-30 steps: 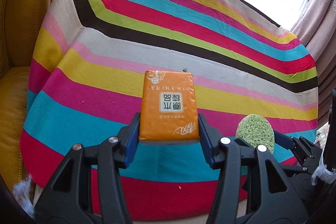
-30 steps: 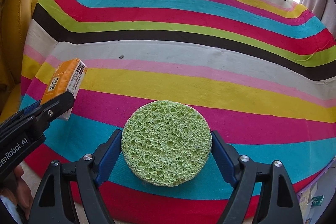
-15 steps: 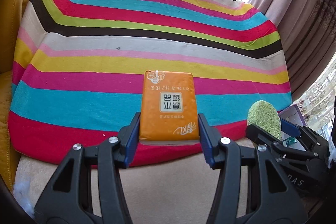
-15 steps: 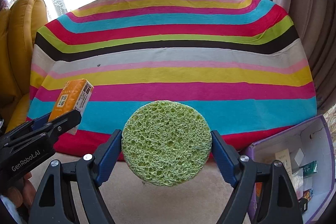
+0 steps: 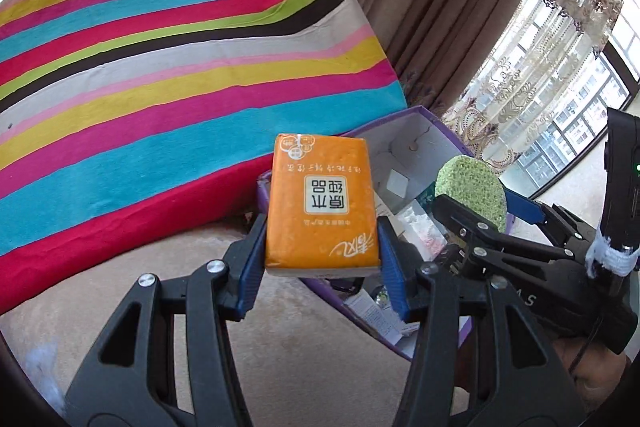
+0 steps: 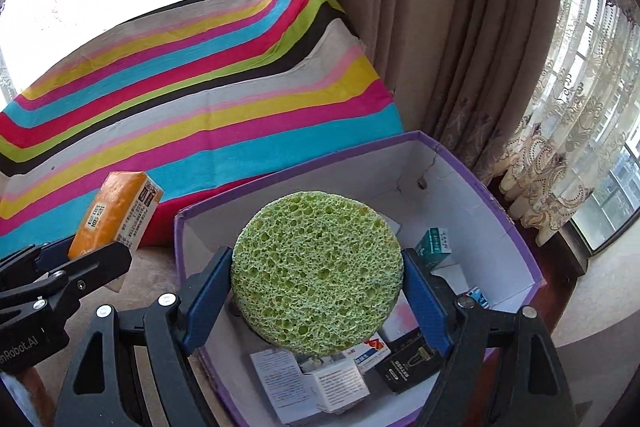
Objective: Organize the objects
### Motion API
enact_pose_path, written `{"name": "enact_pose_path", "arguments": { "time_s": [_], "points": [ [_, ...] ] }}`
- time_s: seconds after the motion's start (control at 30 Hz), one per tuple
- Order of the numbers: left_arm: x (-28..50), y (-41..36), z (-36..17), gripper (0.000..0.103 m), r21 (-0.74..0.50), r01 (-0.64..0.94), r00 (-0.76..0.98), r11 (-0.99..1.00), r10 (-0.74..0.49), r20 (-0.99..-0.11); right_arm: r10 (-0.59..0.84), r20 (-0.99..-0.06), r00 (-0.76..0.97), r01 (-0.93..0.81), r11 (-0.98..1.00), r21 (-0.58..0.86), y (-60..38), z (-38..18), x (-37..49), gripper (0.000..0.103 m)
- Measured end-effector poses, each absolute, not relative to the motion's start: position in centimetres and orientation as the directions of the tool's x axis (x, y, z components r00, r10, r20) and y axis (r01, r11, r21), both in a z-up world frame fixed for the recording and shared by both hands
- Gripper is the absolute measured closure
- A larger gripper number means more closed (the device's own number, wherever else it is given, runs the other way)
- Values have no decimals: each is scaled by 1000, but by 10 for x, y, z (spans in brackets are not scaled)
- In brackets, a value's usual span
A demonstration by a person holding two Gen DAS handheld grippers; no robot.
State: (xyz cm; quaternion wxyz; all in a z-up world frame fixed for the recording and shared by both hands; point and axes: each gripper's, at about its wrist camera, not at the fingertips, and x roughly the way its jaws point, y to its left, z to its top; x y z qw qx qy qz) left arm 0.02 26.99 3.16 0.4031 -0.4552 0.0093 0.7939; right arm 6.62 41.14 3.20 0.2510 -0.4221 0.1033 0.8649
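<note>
Now | left gripper [image 5: 322, 259] pinching orange tissue pack [image 5: 322, 207] | right gripper [image 6: 318, 291] pinching round green porous sponge [image 6: 317, 273]

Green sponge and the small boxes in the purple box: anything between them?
Nothing visible; in the right wrist view the green sponge hangs above the small boxes.

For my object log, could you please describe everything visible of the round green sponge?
The round green porous sponge is a flat disc pitted with irregular holes. The right gripper clamps its edges between blue-padded jaws, with its flat face towards the camera. It hangs above the purple-rimmed cardboard box, touching nothing else.
</note>
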Motion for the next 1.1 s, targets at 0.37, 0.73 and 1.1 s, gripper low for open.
{"name": "enact_pose_path", "arguments": {
  "time_s": [0.37,0.73,1.1],
  "points": [
    [25,268,19,12,-524,-594,-104,-610,704,-702,385,-773,-504,-580,-814,-28,430,36,101,7],
    [58,259,18,3,-497,-599,-135,-628,691,-710,421,-790,-445,-582,-807,-103,422,38,130,6],
    [59,261,13,1,-485,-626,-124,-611,692,-711,462,-796,-392,-549,-811,-201,407,40,122,5]
  ]
}}
